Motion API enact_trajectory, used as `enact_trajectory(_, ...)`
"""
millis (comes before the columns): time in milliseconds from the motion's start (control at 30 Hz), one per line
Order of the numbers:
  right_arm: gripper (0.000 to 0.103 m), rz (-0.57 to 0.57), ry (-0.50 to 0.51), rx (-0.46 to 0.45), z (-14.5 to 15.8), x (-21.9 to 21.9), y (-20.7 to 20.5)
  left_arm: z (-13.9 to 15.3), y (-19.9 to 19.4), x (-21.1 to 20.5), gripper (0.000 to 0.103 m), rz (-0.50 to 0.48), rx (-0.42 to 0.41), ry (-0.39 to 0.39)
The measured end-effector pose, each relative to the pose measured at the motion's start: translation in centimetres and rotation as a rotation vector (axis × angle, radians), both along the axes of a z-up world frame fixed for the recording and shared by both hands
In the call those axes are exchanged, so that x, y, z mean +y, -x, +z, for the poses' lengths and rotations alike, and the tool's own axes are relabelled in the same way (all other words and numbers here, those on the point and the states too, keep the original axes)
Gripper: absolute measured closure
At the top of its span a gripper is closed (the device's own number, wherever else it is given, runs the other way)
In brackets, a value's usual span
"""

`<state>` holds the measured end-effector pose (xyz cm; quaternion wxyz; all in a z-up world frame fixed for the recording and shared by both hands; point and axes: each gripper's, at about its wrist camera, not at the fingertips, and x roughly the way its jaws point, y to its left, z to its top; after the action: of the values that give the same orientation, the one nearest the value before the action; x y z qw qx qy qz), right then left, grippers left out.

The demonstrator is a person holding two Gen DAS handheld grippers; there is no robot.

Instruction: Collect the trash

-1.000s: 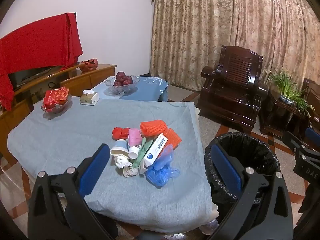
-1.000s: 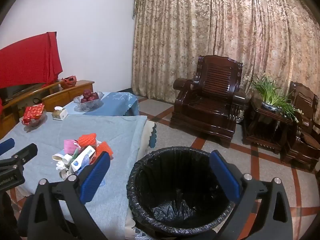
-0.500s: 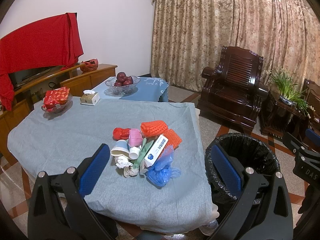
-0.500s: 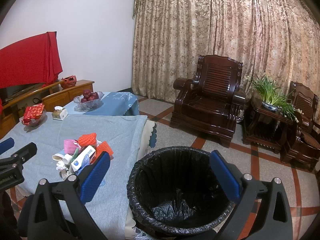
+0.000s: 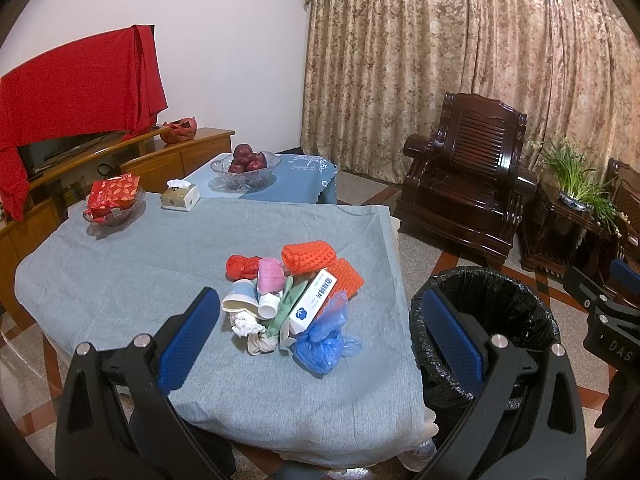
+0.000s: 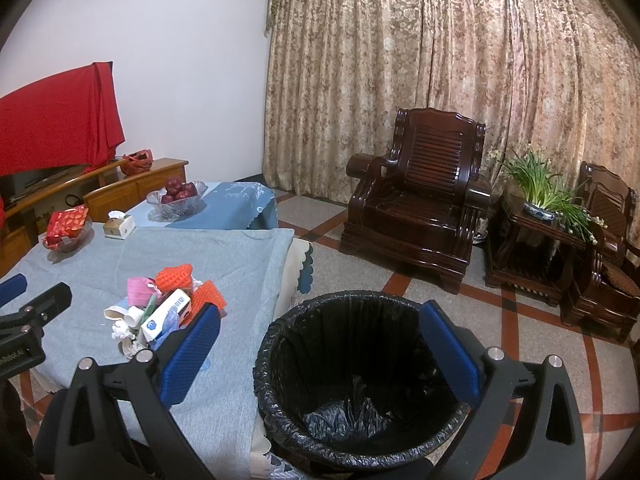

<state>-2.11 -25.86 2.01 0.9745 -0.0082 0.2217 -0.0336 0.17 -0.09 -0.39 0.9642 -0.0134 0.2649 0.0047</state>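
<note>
A heap of trash lies on the grey tablecloth: orange foam nets, a red wad, a pink roll, paper cups, a white-and-blue box, crumpled tissue and a blue plastic bag. The same heap shows in the right wrist view. To its right on the floor stands a bin lined with a black bag, also in the left wrist view as the bin. My left gripper hangs open just short of the heap. My right gripper is open above the bin's mouth, holding nothing.
At the table's far side sit a red packet in a glass dish, a tissue box and a bowl of red fruit. A dark wooden armchair and a side table with a plant stand beyond the bin.
</note>
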Motion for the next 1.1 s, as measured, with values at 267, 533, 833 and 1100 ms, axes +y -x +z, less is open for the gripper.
enact_trajectory(267, 0.006, 0.000, 0.000, 0.002, 0.00, -0.01, -0.02, -0.05, 0.00, -0.02, 0.005, 0.000, -0.001, 0.000)
enact_trajectory(533, 0.006, 0.000, -0.001, 0.003, 0.03, -0.11, -0.06, -0.08, -0.01, -0.01, 0.005, 0.001, 0.000, 0.000)
enact_trajectory(833, 0.006, 0.000, -0.001, 0.004, 0.10, -0.18, -0.11, -0.08, -0.02, 0.00, 0.005, 0.001, 0.001, 0.001)
enact_trajectory(1100, 0.006, 0.000, -0.001, 0.005, 0.12, -0.15, -0.22, -0.15, -0.03, 0.01, 0.005, 0.001, 0.001, 0.001)
